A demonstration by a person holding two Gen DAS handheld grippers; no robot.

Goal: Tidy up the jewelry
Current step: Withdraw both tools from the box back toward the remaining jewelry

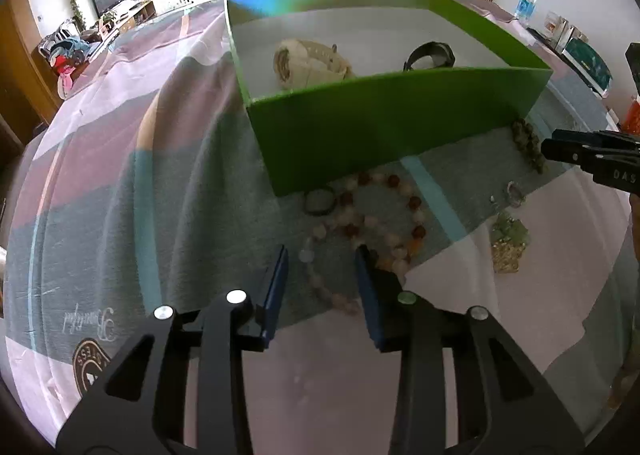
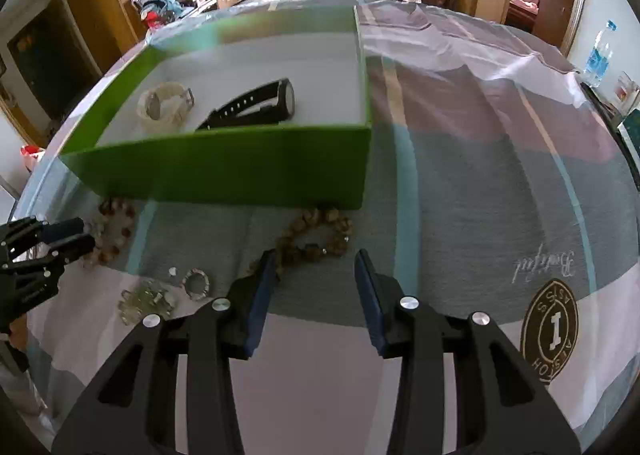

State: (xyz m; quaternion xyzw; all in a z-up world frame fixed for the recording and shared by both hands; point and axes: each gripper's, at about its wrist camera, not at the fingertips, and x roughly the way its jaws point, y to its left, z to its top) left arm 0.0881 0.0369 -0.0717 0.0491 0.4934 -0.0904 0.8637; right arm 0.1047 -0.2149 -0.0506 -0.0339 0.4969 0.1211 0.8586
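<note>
The step in hand looks like picking up the next loose pieces for the open green cardboard box, which already holds a cream-strapped wristwatch and a black wristwatch on its white floor.

The left tool hangs with its blue pads partly apart and nothing between them, just above a long string of pale pink and reddish round beads lying on the cloth-covered counter, near the box's front wall.

The right tool is likewise half open and empty, over a looped bracelet of knobbly brown beads close to the box's near right corner.

Next, I judge, each tool must settle around its strand and close.

A pale green crystal cluster and a small clear ring lie apart, nearer.
</note>
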